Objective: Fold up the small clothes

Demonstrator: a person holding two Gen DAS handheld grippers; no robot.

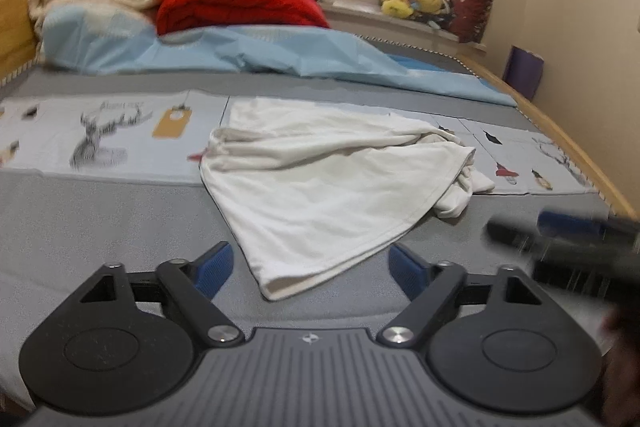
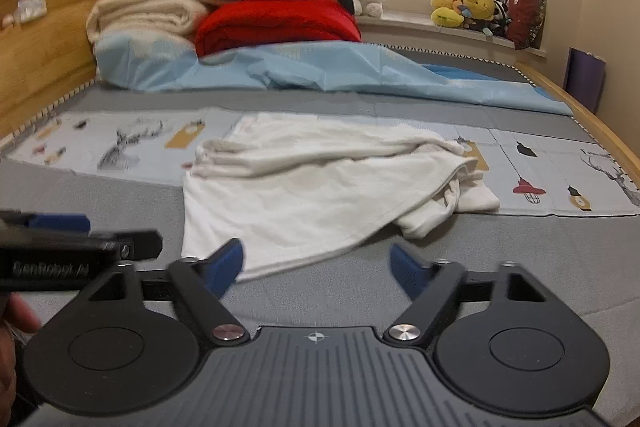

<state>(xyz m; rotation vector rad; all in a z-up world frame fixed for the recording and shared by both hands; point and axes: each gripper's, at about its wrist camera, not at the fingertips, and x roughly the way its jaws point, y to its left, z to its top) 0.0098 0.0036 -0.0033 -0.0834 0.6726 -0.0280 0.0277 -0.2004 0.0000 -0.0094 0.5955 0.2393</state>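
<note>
White garment (image 1: 320,183), a small crumpled piece of clothing, lies on the grey bed cover (image 1: 100,219) straight ahead of both grippers, not yet folded.

Left gripper (image 1: 310,269): its blue-padded fingers stand wide apart and hold nothing. The garment's nearest corner, a rounded doubled-over edge, sits between the two fingertips and a little beyond them, apart from either pad.

Right gripper (image 2: 316,269): its fingers are also apart and empty. The garment's near hem lies just beyond its left finger, the rest of the cloth ahead and slightly to the right.

The two grippers sit side by side, each showing as a dark blur at the edge of the other's view. The left one looks nearer to the near corner.

The garment's long axis runs roughly from that near corner away and to the right, ending in a bunched, rumpled mass at the far right, probably a sleeve or tucked layer.

Nothing lies between fingers and cloth. Beyond the garment are a printed sheet panel (image 2: 132,143) with deer drawings, then a rumpled light blue sheet (image 2: 320,67), and at the far end stacked blankets (image 2: 152,11) with a red one (image 2: 280,23) beside them.
</note>
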